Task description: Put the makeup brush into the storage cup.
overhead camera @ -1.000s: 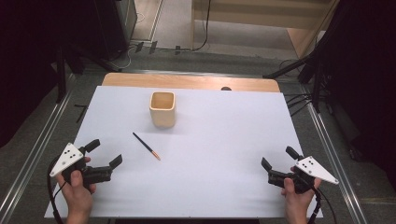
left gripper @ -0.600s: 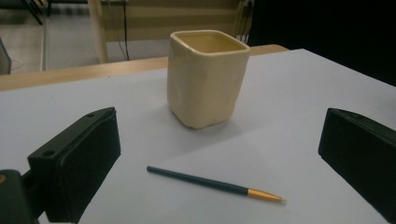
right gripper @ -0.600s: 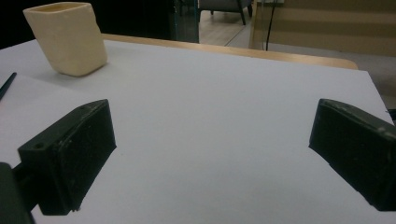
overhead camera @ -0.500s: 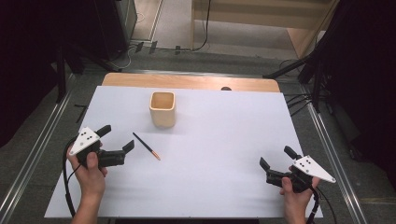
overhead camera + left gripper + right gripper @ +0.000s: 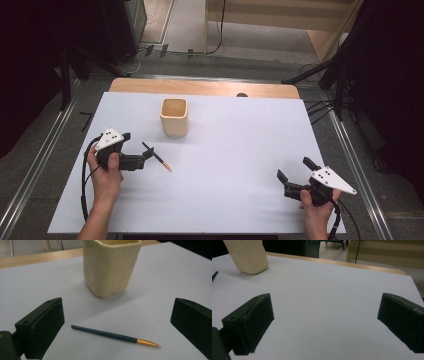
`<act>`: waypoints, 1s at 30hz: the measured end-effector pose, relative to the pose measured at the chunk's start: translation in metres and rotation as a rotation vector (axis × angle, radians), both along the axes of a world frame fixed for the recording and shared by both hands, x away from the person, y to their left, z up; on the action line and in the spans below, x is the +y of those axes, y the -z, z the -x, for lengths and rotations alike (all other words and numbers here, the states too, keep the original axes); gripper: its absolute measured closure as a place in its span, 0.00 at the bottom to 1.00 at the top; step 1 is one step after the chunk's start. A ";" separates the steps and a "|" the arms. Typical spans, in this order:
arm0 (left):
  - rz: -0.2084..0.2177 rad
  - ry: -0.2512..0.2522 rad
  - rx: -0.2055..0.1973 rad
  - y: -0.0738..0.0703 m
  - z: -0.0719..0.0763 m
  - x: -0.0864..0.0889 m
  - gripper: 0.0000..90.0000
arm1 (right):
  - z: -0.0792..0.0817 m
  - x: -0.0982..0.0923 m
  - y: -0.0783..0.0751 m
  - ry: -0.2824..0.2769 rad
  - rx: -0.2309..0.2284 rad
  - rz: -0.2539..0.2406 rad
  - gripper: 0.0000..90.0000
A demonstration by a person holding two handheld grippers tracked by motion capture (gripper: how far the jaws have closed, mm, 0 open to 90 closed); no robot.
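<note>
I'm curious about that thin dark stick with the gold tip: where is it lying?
The pen lies flat on the white table, left of centre, just ahead of the open left claw and in front of the cream cup.

Handheld grippers: black bodies, pale plates, black cables.

The left gripper (image 5: 136,150) has a black body topped by a pale grey three-cornered plate marked with small dark dots; a black cable loops from it along the near-left forearm, which is bare with no sleeve in the high view. The right gripper (image 5: 295,173) is of the same make: black body, pale plate with dark dots, black cable trailing toward the near edge. In both gripper views the jaws are thick, matt black rectangular blocks with rounded corners, each left block showing a small round hole on its top face.
</note>
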State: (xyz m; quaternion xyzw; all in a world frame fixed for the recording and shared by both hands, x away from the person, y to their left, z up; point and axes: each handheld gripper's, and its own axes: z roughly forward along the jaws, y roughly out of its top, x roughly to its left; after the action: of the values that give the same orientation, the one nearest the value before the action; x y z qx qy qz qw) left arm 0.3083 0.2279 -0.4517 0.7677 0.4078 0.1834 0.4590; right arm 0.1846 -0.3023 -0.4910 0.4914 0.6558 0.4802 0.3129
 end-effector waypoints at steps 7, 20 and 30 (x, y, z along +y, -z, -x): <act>-0.092 -0.035 0.099 0.006 -0.013 -0.010 0.05 | -0.002 0.001 0.001 0.002 0.006 0.003 0.01; -0.209 -0.129 0.234 0.013 -0.027 -0.027 0.08 | -0.002 0.003 0.002 0.004 0.023 0.008 0.01; -0.292 -0.179 0.271 0.028 -0.032 -0.041 0.16 | -0.003 0.002 0.004 0.011 0.037 0.012 0.01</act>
State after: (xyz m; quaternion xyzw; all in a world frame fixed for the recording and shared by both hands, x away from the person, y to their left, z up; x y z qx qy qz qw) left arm 0.3405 0.1865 -0.4797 0.8044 0.5013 0.1756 0.2660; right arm 0.1878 -0.3006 -0.4948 0.5020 0.6617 0.4652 0.3062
